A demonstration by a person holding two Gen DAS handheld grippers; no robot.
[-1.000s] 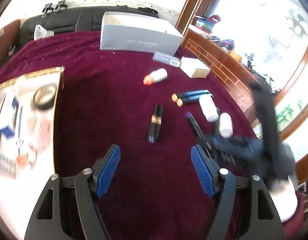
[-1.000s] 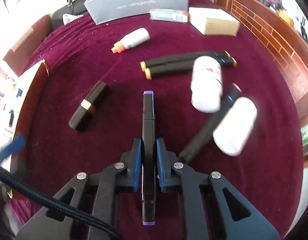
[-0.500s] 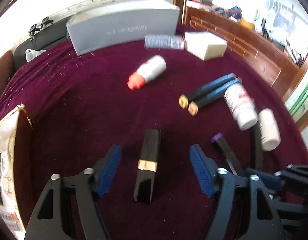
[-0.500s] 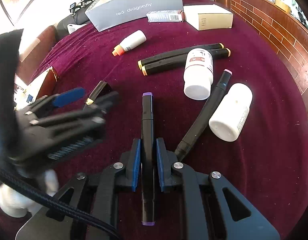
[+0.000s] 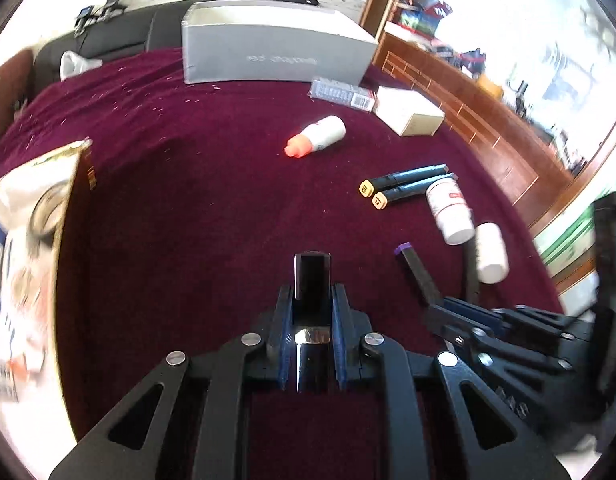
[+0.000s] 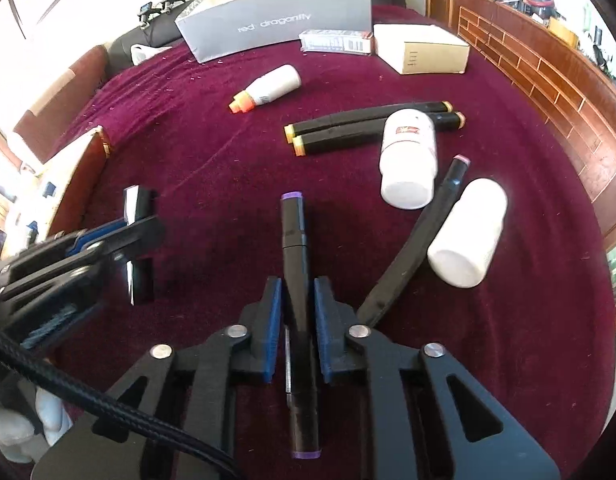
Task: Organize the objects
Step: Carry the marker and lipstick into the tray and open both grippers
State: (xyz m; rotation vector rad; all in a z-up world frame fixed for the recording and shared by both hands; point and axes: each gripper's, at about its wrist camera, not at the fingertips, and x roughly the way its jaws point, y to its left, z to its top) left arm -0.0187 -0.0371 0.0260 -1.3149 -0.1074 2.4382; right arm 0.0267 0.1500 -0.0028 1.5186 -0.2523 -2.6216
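Note:
My left gripper is shut on a black rectangular tube with a gold band, which points away from me over the dark red cloth. It shows in the right wrist view too, held by the left gripper. My right gripper is shut on a black marker with purple caps, seen from the left wrist as well. The right gripper sits just right of the left one.
On the cloth lie two yellow-capped markers, two white bottles, a pink-capped marker and an orange-capped bottle. A grey box, a small carton stand behind. An open box of items is at left.
My left gripper moved in over the gold-banded tube and shut on it. My right gripper has kept its hold on the purple-capped marker.

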